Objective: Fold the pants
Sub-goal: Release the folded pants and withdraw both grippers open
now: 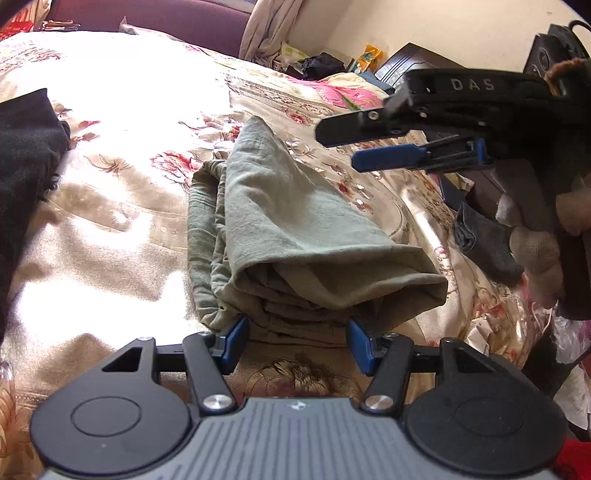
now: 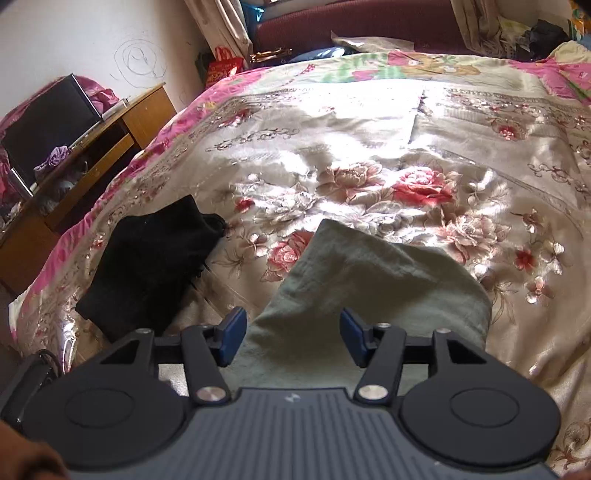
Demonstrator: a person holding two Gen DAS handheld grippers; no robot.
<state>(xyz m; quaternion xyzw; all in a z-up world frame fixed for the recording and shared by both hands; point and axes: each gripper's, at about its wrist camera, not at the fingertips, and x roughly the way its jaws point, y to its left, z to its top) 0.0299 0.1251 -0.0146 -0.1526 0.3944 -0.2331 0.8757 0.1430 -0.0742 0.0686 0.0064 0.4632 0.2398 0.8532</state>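
Note:
Grey-green pants point(image 1: 295, 229) lie folded in a thick bundle on the floral bedspread point(image 1: 122, 236). In the left wrist view my left gripper point(image 1: 298, 341) is open, its blue fingertips at the bundle's near edge with nothing held. My right gripper point(image 1: 343, 149) hangs above the bundle's right side, seen from the side, jaws apart. In the right wrist view the right gripper point(image 2: 290, 336) is open just above the pants point(image 2: 373, 291), holding nothing.
A black garment point(image 2: 155, 258) lies on the bed left of the pants; it also shows in the left wrist view point(image 1: 26, 177). A wooden desk point(image 2: 110, 129) stands beyond the bed's left edge. Clutter and a dark headboard point(image 1: 177, 18) sit at the far end.

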